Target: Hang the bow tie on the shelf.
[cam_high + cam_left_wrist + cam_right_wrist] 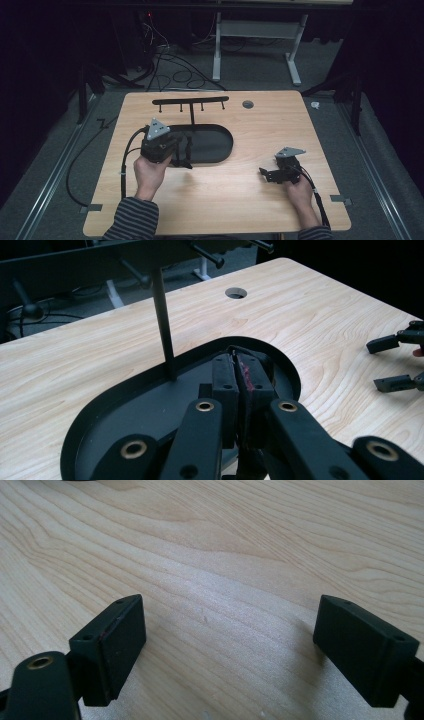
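Currently, left gripper (239, 375): jaws are pressed together over the oval base (100, 405); whether anything thin is pinched between them cannot be told.
Right gripper (230, 645): jaws are spread wide with nothing between them, and it is rested low on the table (250, 200) at lower right of the high view.
Stand: it is placed upper centre of the table, with its post (164, 325) upright.
Key relation: the post is seen up and left of the closed jaws; the crossbar (190, 101) runs left to right above.
Nearer hand: the left is judged far closer.
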Available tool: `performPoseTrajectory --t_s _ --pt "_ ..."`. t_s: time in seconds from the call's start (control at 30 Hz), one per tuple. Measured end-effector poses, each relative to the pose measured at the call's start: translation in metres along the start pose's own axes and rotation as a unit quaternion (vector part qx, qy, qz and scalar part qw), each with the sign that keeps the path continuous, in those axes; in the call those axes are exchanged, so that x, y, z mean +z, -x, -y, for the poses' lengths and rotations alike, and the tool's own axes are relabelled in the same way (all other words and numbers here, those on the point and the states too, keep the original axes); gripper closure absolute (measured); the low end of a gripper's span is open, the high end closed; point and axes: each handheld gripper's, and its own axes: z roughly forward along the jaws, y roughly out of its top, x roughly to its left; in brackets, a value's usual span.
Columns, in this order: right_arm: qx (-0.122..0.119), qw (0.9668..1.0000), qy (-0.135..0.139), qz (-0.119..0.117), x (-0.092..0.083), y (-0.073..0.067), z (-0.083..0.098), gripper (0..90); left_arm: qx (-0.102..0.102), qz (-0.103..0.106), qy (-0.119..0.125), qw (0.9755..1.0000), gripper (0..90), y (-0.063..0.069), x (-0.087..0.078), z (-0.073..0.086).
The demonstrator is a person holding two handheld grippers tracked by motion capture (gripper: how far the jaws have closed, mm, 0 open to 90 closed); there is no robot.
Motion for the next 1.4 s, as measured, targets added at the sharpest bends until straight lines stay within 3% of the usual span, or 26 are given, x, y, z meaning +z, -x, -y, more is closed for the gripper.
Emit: performPoseTrajectory --t_s 0.8,1.4 --pt "0.000 1.0000 0.001 0.000 0.000 0.000 0.000 14.3 -0.005 -0.018 0.004 0.9998 87.5 -0.018 0.018 -0.024" --pt "0.000 1.0000 0.001 0.000 0.000 0.000 0.000 14.3 -0.032 -0.031 0.012 0.9989 87.4 -0.037 0.021 -0.034"
